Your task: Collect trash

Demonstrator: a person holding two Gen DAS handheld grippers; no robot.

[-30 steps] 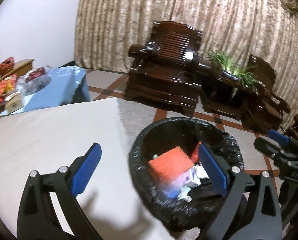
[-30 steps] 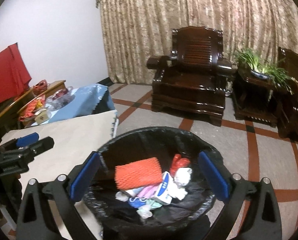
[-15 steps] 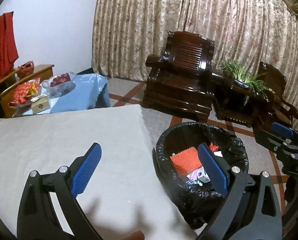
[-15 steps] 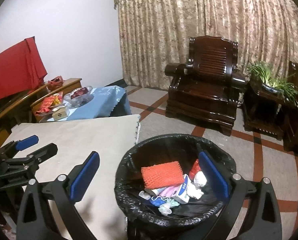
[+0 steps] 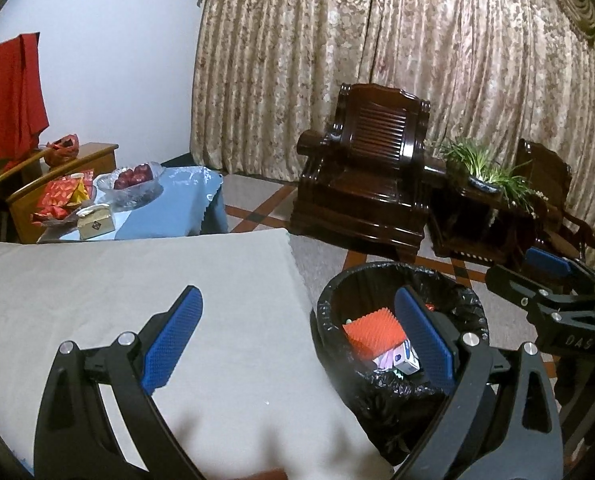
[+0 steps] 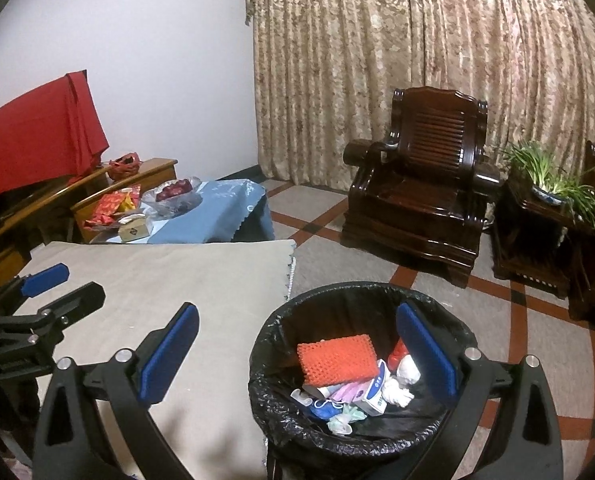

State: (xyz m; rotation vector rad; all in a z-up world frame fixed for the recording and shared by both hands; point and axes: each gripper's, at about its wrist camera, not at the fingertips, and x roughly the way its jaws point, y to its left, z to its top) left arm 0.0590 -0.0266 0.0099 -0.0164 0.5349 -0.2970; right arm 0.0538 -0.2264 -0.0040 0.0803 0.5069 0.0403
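1. My left gripper (image 5: 297,344) is spread wide with nothing between its blue pads (image 5: 173,340). It hangs over the grey cloth (image 5: 137,280), and the bin (image 5: 401,280) sits just to its right, partly behind the right finger.
2. My right gripper (image 6: 295,354) is likewise spread and empty. The bin (image 6: 361,296) lies straight below and ahead, between its fingers.
3. I judge the collecting nearly or fully done: I see no loose trash on the cloth under either gripper.
4. To do this step well, I would sweep both cameras across the cloth and the floor round the bin before stopping, keeping the jaws wide so that I can drop on any scrap I find.
5. I would keep the two grippers apart; the left gripper (image 6: 37,292) shows close at the left edge of the right view.
6. The bin is lined with a black bag (image 6: 265,396). On top lies an orange mesh pad (image 6: 337,358); beside and under it are a white-and-blue box (image 6: 375,390), crumpled white tissue (image 6: 401,392), something red (image 6: 397,354) and a pink wrapper (image 6: 349,394).
7. The trash sits well below the rim, so there is room for more.
8. Far ahead on the left, a glass bowl (image 5: 131,184) on a blue table holds dark red fruit. That is no trash, I judge.
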